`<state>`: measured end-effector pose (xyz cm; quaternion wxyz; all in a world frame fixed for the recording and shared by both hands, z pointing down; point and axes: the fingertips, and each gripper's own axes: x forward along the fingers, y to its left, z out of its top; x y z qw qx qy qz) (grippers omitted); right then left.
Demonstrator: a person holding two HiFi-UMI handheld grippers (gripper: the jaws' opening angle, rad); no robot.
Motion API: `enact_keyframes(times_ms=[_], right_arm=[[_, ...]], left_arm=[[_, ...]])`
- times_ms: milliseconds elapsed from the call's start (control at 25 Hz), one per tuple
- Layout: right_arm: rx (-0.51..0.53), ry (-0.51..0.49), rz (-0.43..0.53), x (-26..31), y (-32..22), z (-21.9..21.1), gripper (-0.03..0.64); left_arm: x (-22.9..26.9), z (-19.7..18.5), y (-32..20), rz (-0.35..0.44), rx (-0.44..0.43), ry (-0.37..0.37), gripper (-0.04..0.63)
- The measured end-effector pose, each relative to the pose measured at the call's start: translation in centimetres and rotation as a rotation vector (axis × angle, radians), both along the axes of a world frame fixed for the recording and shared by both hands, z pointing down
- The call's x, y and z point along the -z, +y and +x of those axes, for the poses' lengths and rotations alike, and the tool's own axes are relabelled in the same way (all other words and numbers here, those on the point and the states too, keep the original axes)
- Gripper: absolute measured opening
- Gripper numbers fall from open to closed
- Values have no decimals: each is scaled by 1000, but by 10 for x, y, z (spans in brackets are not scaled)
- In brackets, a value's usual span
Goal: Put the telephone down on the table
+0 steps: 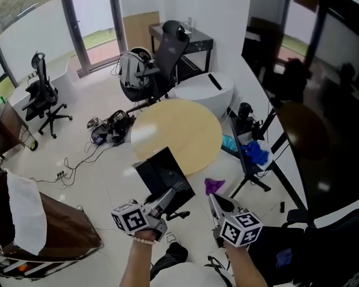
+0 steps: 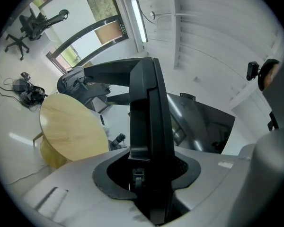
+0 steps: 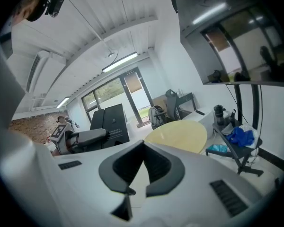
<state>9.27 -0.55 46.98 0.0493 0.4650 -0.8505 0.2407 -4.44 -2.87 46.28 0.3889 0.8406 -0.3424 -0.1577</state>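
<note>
The telephone (image 1: 164, 172) is a flat black slab, held above the floor with its near edge in my left gripper (image 1: 173, 193), which is shut on it. In the left gripper view the telephone (image 2: 149, 108) stands edge-on between the jaws of the left gripper (image 2: 146, 162). My right gripper (image 1: 213, 199) is beside it on the right, shut with nothing in it; its jaw tips meet in the right gripper view (image 3: 142, 144). The round wooden table (image 1: 179, 133) lies ahead, beyond the telephone, and also shows as a tabletop (image 2: 71, 131) in the left gripper view.
A black office chair (image 1: 170, 55) with a backpack and a white desk (image 1: 203, 91) stand behind the table. Cables (image 1: 110, 127) litter the floor at left. A black stand with blue cloth (image 1: 254, 154) is at right, and a brown box (image 1: 54, 229) at lower left.
</note>
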Motion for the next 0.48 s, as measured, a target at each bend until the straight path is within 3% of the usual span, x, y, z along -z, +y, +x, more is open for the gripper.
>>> enact_keyframes(times_ms=[480], right_arm=[[-26, -2, -22, -7, -78, -36, 6]], left_arm=[[-30, -28, -76, -67, -81, 10, 163]])
